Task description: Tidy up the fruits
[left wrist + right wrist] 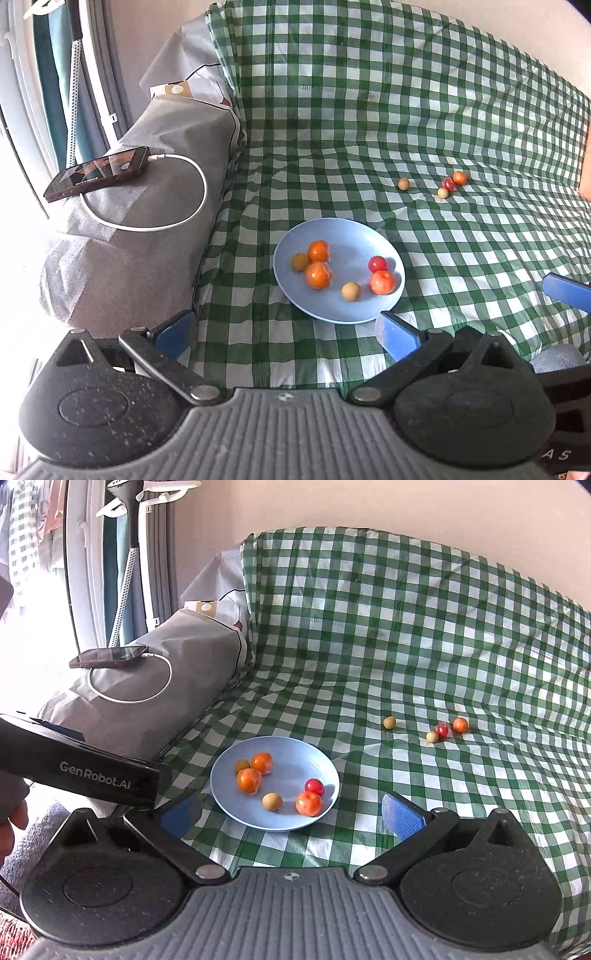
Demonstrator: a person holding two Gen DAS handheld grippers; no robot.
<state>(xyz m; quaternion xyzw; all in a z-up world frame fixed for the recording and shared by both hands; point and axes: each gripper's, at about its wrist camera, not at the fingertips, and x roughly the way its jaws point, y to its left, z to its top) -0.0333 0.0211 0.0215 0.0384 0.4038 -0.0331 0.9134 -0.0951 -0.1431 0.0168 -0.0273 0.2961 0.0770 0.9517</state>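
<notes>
Landmark: blue plate (343,236) on the green-and-white checked cloth (369,110).

On the plate, six fruits. Toward its left side: two orange fruits (318,251) (318,275) touching each other, with a small tan fruit (299,261) just beside them on the left. Toward its right side: a small red fruit (378,263) touching an orange-red fruit (382,282) nearer the camera. A second tan fruit (350,291) lies between the two groups, near the plate's front rim.

Off the plate, beyond it and to the right, four loose fruits on the cloth. One tan fruit (403,184) sits alone, closest to the plate. Further right, a cluster of three: tan (443,192), red (448,183), orange (459,178), touching or nearly so.

Left of the plate: a grey covered armrest (147,229) carrying a phone (98,173) with a white cable (177,218) plugged in.

Left gripper (284,332): fingers spread wide, nothing between them, hovering in front of the plate; its right blue pad is just beside the plate's front rim.

Right gripper (291,812): fingers likewise spread wide and empty, in front of the plate, the plate's front edge lying between the two pads. In the right wrist view the left gripper's black body enters from the left of the plate, with part of a hand (13,823) at the frame edge.
</notes>
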